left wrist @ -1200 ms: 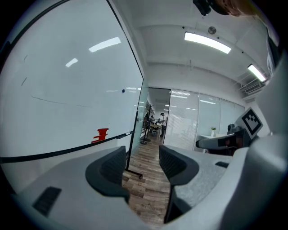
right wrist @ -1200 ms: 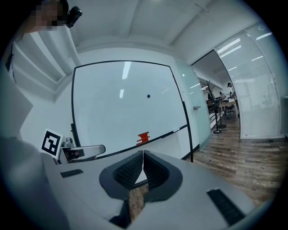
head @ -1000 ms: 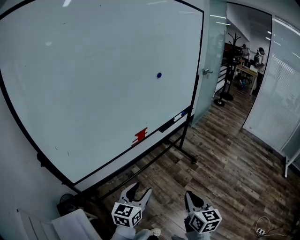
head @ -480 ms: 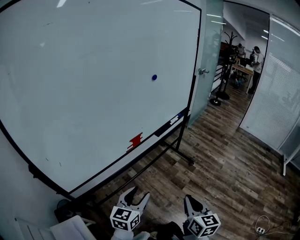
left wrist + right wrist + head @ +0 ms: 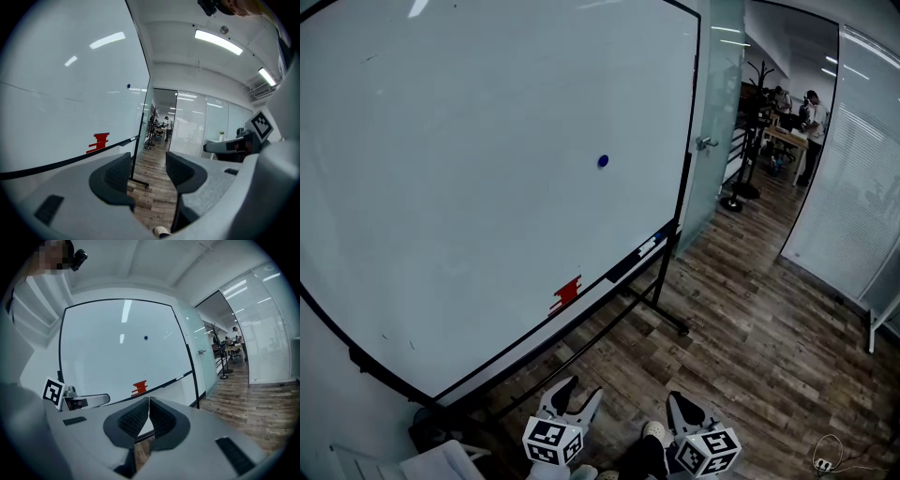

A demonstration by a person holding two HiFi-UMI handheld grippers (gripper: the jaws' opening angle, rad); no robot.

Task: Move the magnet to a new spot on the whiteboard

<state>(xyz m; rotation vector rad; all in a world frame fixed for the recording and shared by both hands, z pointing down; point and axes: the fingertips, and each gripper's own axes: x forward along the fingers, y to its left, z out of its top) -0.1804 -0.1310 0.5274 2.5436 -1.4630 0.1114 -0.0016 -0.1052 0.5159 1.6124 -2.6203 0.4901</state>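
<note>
A small blue magnet (image 5: 603, 161) sticks to the large whiteboard (image 5: 469, 169), right of its middle and well above the tray. Both gripper views show it far ahead, as a dot (image 5: 128, 86) in the left one and a dot (image 5: 146, 337) in the right one. My left gripper (image 5: 581, 382) hangs low over the floor, far from the board, open with nothing between its jaws (image 5: 147, 161). My right gripper (image 5: 681, 405) hangs beside it, jaws shut together and empty (image 5: 149, 401).
A red eraser-like block (image 5: 565, 294) and a marker (image 5: 649, 245) rest on the board's tray. The board stands on a black wheeled frame (image 5: 666, 309) over wood flooring. A glass door (image 5: 717, 141) and people at a desk (image 5: 797, 117) lie to the right.
The head view has drifted, so the board and magnet sit slightly further left in frame. Both grippers stay low at the bottom, states unchanged.
</note>
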